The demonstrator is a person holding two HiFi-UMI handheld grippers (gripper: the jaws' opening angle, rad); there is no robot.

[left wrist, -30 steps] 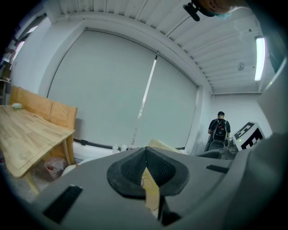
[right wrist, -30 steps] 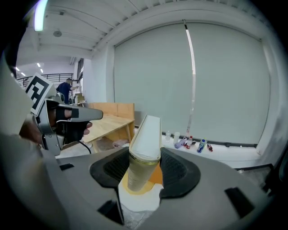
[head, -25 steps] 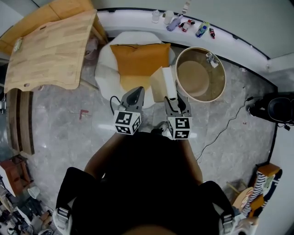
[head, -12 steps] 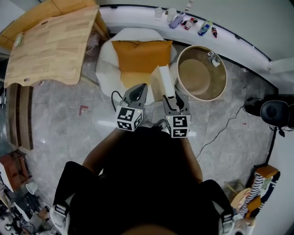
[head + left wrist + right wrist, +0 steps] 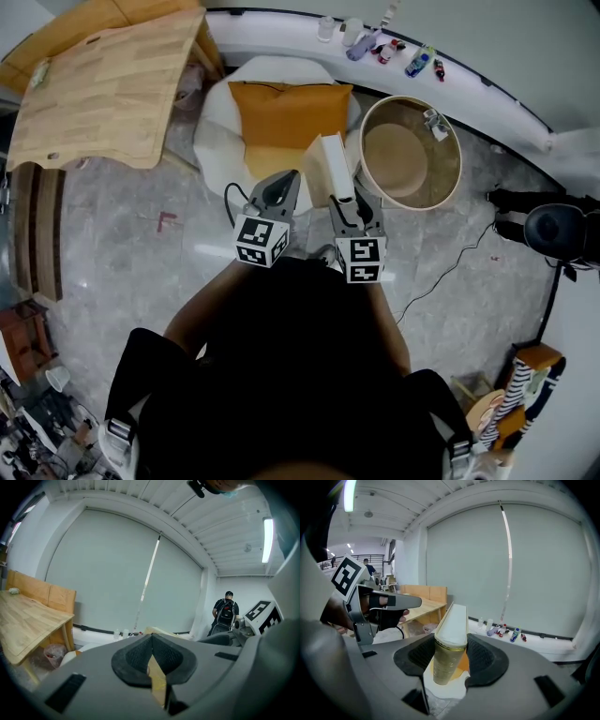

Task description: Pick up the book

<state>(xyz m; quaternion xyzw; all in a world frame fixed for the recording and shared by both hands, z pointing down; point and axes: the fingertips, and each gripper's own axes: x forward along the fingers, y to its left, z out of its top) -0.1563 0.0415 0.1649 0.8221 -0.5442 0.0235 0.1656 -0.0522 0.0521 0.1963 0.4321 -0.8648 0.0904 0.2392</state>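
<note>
The book (image 5: 330, 167) is pale cream with a yellowish cover and is held off the seat, spine end toward me. My right gripper (image 5: 349, 202) is shut on its near end. In the right gripper view the book (image 5: 451, 637) stands on edge between the two black pads (image 5: 423, 654), which press on both its faces. My left gripper (image 5: 282, 184) hangs just left of it over the chair's front edge, shut with nothing in it. In the left gripper view its pads (image 5: 138, 657) meet at the top, with only orange cushion showing below them.
Under the grippers stands a white chair (image 5: 214, 141) with an orange cushion (image 5: 286, 112). A round wooden tub (image 5: 410, 192) is at its right, a wooden table (image 5: 103, 89) at the left. Small bottles (image 5: 375, 47) line the window sill. A cable (image 5: 450, 267) crosses the floor.
The book has rolled slightly in the right gripper and shows more of its edge. Both grippers stay about where they were.
</note>
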